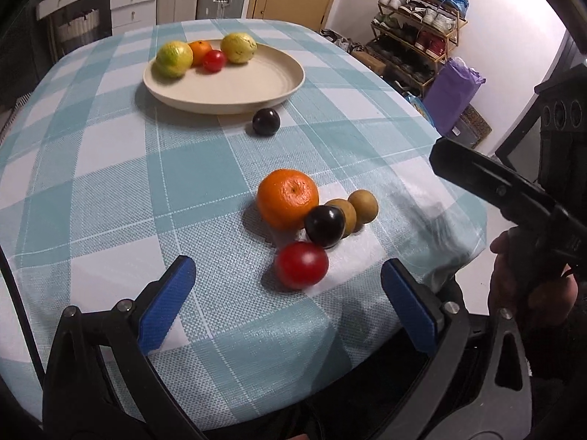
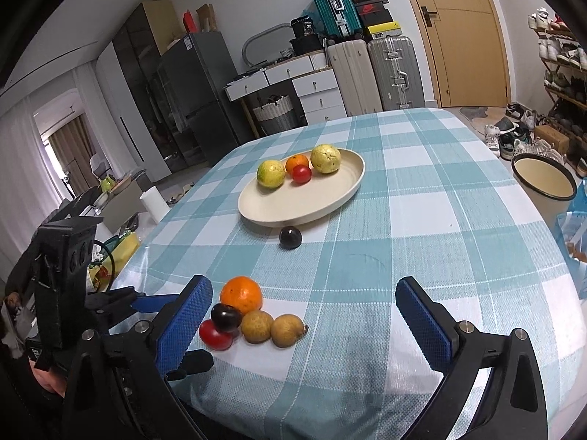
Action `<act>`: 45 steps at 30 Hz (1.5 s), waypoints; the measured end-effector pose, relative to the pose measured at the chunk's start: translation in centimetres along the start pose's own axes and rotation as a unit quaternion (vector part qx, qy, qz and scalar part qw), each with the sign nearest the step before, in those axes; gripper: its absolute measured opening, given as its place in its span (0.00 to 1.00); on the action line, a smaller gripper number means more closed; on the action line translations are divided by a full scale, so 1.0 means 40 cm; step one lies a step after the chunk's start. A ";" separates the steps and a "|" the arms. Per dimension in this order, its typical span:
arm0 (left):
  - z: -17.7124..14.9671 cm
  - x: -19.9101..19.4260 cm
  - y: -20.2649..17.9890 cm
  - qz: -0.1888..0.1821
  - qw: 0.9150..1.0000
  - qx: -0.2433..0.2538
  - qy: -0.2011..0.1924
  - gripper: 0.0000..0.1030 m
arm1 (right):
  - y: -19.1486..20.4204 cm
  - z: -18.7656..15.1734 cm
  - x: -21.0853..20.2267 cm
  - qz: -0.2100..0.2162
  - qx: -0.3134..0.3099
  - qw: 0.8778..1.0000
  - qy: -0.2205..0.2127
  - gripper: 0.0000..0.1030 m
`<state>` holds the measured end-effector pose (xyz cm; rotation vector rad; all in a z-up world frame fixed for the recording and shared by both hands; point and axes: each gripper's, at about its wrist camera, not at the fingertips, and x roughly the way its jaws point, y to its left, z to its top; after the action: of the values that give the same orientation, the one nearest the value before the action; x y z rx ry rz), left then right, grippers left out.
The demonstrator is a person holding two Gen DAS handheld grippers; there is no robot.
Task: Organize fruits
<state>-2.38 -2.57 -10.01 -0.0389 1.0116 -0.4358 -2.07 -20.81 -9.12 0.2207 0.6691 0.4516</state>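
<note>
A cream plate [image 1: 256,84] [image 2: 330,198] holds two yellow-green fruits, a small orange and a red tomato. A dark plum [image 1: 266,121] [image 2: 290,237] lies on the cloth just before the plate. Nearer me lies a cluster: an orange [image 1: 287,198] [image 2: 241,294], a dark plum [image 1: 324,226] [image 2: 225,317], a red tomato [image 1: 302,264] [image 2: 214,334] and two brown fruits [image 1: 363,206] [image 2: 273,328]. My left gripper [image 1: 288,288] is open and empty, just short of the tomato. My right gripper [image 2: 304,304] is open and empty above the cluster's right side.
The table [image 2: 440,220] has a blue-and-white checked cloth. Its near edge drops off under both grippers. A bin [image 2: 544,183] and a shoe rack [image 1: 418,25] stand beyond the table's right side. Suitcases and drawers stand at the back.
</note>
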 end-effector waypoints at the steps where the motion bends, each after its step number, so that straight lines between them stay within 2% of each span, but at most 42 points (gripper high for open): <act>1: 0.001 0.001 0.002 -0.001 1.000 0.000 -0.001 0.93 | -0.002 -0.001 0.001 0.000 0.001 1.000 0.001 0.99; 12: 0.000 0.020 0.005 -0.022 1.000 0.006 0.005 0.53 | -0.001 -0.002 0.015 0.000 0.001 1.000 0.009 0.99; 16: -0.001 0.024 0.006 -0.031 0.999 0.009 0.004 0.51 | 0.005 -0.005 0.019 0.000 -0.001 1.000 0.011 0.99; 17: 0.000 0.025 0.008 -0.032 0.999 0.009 0.002 0.49 | 0.007 -0.006 0.020 -0.001 -0.002 1.000 0.012 0.99; 19: -0.001 0.024 0.012 -0.032 0.999 0.009 0.001 0.39 | 0.012 -0.006 0.022 -0.004 -0.005 1.000 0.014 0.99; 23: -0.006 0.021 0.018 -0.039 0.999 0.006 0.001 0.34 | 0.020 -0.004 0.016 -0.007 -0.011 1.000 0.012 0.99; 25: -0.010 0.019 0.019 -0.044 0.999 0.005 0.002 0.28 | 0.025 -0.003 0.015 -0.008 -0.015 1.000 0.011 0.99; 36: -0.024 0.005 0.034 -0.045 0.999 -0.001 -0.002 0.27 | 0.066 -0.023 0.025 0.006 -0.036 0.999 0.029 0.99; 45: -0.028 -0.007 0.062 -0.040 0.999 -0.016 -0.006 0.27 | 0.095 -0.087 0.060 0.037 -0.019 0.995 0.087 0.99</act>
<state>-2.60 -0.01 -10.98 -0.1103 1.0084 -0.4931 -3.90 -16.13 -11.81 0.1712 0.8243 0.5577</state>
